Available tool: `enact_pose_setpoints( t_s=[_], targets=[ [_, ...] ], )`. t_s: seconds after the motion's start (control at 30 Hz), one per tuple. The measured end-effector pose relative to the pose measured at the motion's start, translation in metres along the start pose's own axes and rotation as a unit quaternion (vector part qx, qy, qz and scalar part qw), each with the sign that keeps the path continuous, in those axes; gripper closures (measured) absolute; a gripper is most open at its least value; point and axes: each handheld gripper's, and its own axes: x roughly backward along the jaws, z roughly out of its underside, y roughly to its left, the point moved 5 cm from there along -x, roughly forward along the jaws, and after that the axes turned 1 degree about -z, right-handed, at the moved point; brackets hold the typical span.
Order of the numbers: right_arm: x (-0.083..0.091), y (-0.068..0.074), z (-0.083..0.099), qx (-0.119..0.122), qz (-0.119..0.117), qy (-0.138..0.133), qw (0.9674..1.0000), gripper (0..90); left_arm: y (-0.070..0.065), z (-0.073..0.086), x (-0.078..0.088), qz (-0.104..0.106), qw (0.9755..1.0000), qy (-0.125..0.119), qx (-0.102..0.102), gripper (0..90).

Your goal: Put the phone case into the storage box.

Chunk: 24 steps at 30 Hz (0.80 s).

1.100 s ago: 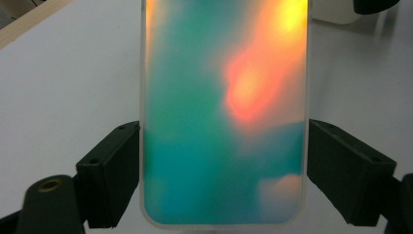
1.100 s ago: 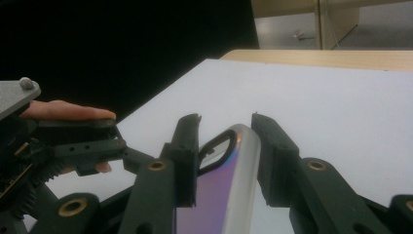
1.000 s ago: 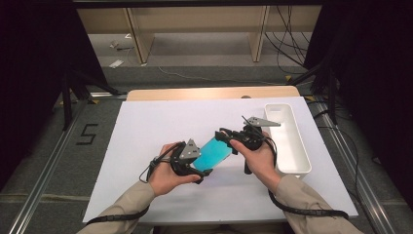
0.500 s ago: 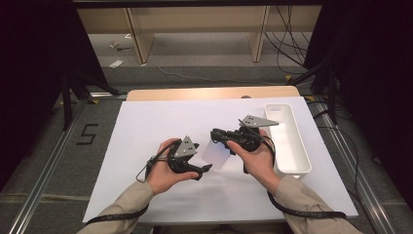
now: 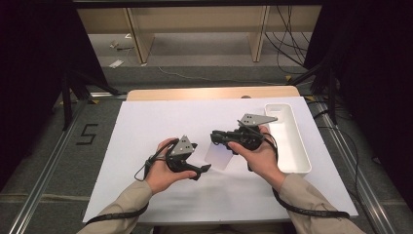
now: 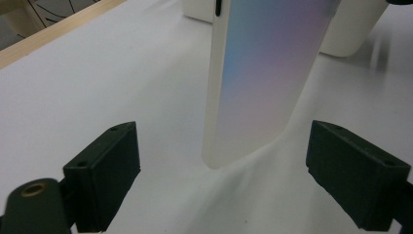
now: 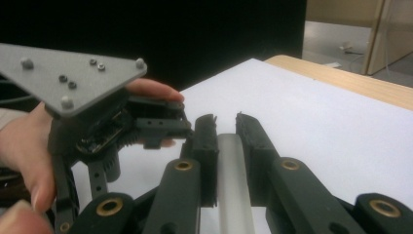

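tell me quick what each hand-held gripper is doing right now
Left hand-held gripper: open, jaws just widened, clear of the phone-like slab.
Right hand-held gripper: shut on the slab's thin edge.

Cut off by the top edge of the left gripper view: the upper end of the phone. Mostly hidden between the right gripper's pads, with just a silver edge showing.

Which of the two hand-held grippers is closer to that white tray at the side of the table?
Right. The right gripper sits just beside the white tray, clamped on a thin iridescent card. The left gripper is farther off, on the card's other side, jaws open.
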Motion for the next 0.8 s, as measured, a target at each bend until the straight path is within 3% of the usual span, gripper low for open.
enact_pose_setpoints(
  t_s=[0.23,0.47,0.8],
  targets=[
    [0.0028,-0.0015,-0.0015,0.018,-0.02,0.014,0.9995,80.0,-0.0015,0.0003,-0.0007,0.004,1.0,-0.001,-0.004,13.9],
    [0.0086,-0.0016,-0.0049,0.051,-0.052,0.036,0.9967,80.0,-0.0039,0.0003,-0.002,0.011,0.9999,-0.001,-0.007,15.1],
    [0.0084,0.0,-0.0046,0.061,-0.058,0.044,0.9955,80.0,-0.006,0.0005,-0.0028,0.02,0.9998,0.0,-0.009,16.9]
  ],
)
